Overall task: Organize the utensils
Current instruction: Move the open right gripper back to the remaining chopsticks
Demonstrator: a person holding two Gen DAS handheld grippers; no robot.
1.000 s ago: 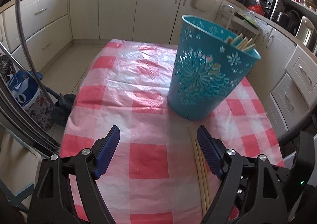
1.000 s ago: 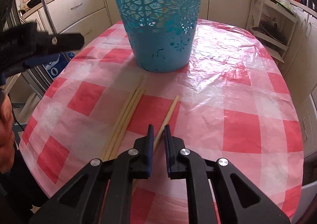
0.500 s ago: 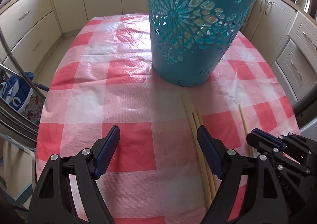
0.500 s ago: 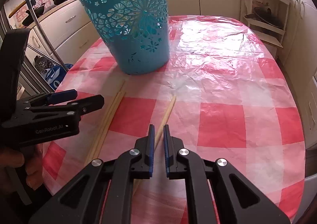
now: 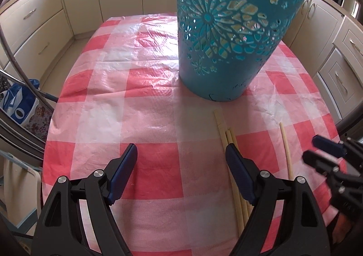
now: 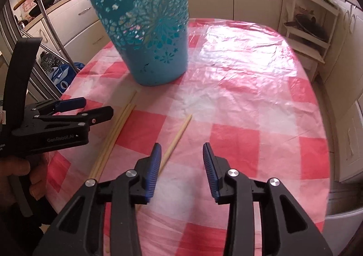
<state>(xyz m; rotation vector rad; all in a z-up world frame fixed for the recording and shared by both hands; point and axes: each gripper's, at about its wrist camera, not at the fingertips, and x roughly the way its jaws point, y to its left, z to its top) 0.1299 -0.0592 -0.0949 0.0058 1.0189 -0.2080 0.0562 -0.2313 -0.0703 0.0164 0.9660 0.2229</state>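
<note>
Your right gripper (image 6: 181,160) has just been opening, empty, beside the lone chopstick (image 6: 178,135); your left gripper (image 5: 181,165) gapes wide, empty, near the table's (image 5: 147,108) near edge.

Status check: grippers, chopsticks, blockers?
Left gripper open, empty. Right gripper just opening, empty. Wooden chopsticks on checked tablecloth, near teal plastic basket. Nothing blocking.

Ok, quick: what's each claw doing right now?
Left claw: open wide, empty.
Right claw: open, jaws just been opening, nothing between them; single chopstick lies beside it.
</note>
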